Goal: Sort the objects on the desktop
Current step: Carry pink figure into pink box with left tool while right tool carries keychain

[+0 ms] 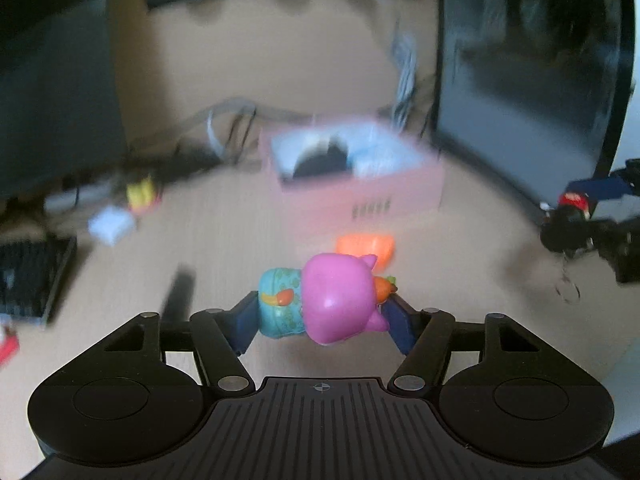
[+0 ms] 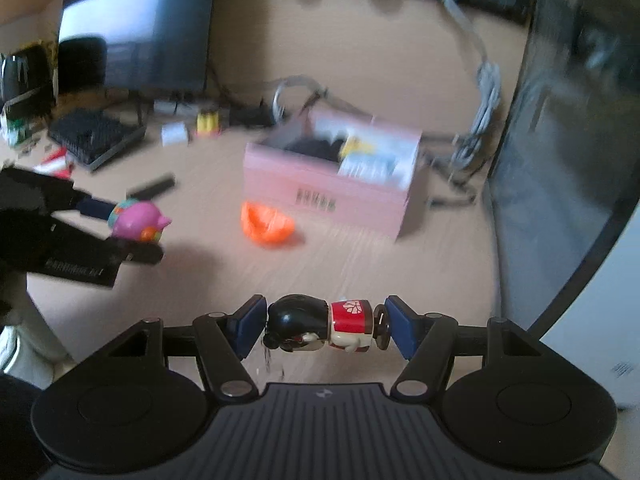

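Observation:
My left gripper (image 1: pixel 322 312) is shut on a pink pig toy (image 1: pixel 336 300) with a teal body, held above the desk. It also shows at the left of the right wrist view (image 2: pixel 138 220). My right gripper (image 2: pixel 322 324) is shut on a small figurine keychain (image 2: pixel 320 324) with black hair and a red dress, lying sideways between the pads. It shows at the right edge of the left wrist view (image 1: pixel 572 216). A pink storage box (image 2: pixel 332 184) with several items inside stands ahead, also in the left wrist view (image 1: pixel 360 188). An orange object (image 2: pixel 266 222) lies on the desk before the box.
A black monitor (image 2: pixel 136 28) stands at the back left and another dark screen (image 2: pixel 560 100) at the right. A keyboard (image 2: pixel 94 136), a yellow item (image 2: pixel 208 122), a white block (image 2: pixel 174 134), a black bar (image 2: pixel 154 186) and cables (image 2: pixel 484 92) lie around.

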`<state>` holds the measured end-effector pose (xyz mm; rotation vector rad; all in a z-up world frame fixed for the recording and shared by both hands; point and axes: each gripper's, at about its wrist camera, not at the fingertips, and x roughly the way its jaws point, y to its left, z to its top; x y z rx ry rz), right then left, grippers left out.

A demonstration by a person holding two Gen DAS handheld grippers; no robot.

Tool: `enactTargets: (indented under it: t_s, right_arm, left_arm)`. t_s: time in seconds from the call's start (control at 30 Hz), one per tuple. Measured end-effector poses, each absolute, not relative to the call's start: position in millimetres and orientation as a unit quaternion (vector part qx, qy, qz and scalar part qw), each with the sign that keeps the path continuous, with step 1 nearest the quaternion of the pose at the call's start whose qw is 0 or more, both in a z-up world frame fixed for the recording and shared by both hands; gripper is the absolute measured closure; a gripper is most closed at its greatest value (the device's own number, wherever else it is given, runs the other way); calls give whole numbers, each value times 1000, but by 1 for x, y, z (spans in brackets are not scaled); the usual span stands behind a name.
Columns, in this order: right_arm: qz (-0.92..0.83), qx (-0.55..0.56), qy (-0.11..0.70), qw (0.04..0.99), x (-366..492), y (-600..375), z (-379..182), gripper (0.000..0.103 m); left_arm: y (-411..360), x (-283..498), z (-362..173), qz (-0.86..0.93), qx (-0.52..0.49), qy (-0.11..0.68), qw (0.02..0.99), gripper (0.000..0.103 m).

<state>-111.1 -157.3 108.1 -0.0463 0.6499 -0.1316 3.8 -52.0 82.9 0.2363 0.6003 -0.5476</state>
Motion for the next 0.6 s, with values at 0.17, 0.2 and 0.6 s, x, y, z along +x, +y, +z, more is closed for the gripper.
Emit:
enactTargets:
  t_s: [0.17, 0.2, 0.6]
  right_arm:
    - [-104, -7, 240, 965, -87, -171, 178, 38]
    - [-109, 9, 226, 968, -76, -176, 192, 38]
    - [-184, 83, 150, 968, 60, -225, 237, 21]
  left_arm:
    - [-68, 51, 133, -287, 101, 224, 926, 33]
    - [-74, 64, 143, -291, 99, 212, 928, 33]
    - [-97, 177, 156, -282, 58, 231, 929, 7]
